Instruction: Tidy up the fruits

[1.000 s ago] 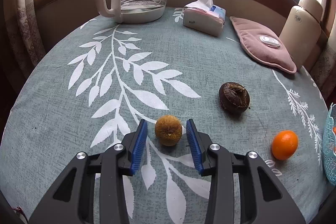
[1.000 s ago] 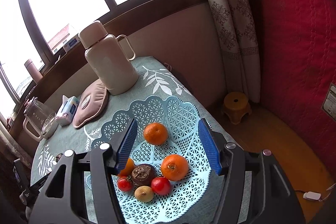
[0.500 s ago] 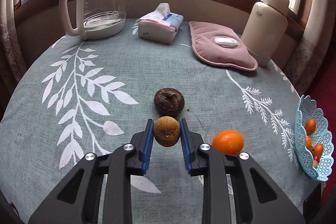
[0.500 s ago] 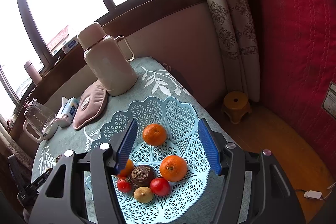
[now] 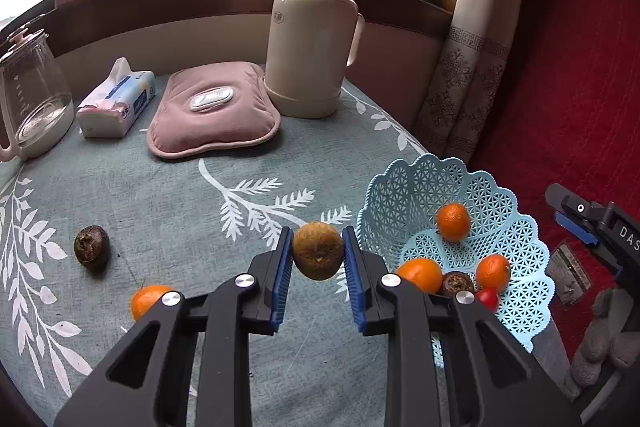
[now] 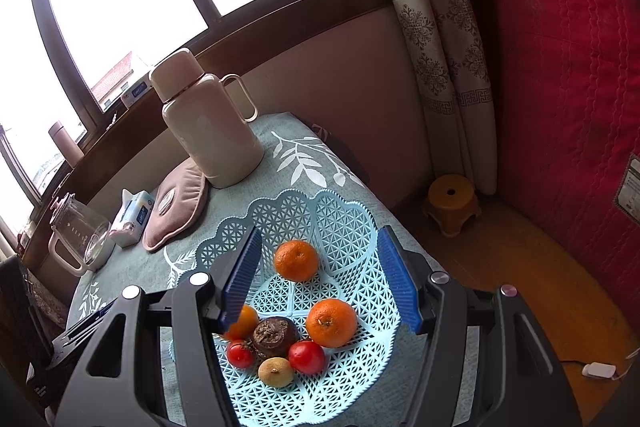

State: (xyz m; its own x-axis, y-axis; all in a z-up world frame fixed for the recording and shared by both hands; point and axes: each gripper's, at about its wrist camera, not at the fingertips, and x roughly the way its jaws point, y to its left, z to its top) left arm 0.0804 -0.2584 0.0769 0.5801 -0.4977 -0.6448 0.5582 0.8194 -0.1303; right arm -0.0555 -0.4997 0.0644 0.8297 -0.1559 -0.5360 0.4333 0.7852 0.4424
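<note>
My left gripper is shut on a round brown fruit and holds it above the table, just left of the light blue lattice basket. The basket holds several fruits: oranges, a dark brown fruit and a red one. A dark wrinkled fruit and an orange lie on the tablecloth to the left. My right gripper is open and empty above the basket, over its oranges, tomatoes and a small yellowish fruit.
At the back of the table stand a cream thermos, a pink heat pad, a tissue pack and a glass kettle. The table edge runs right of the basket; a yellow stool sits on the floor.
My left gripper closed on the brown fruit, lifted it and swung right toward the basket. The right gripper stayed open over the basket, barely moving.
</note>
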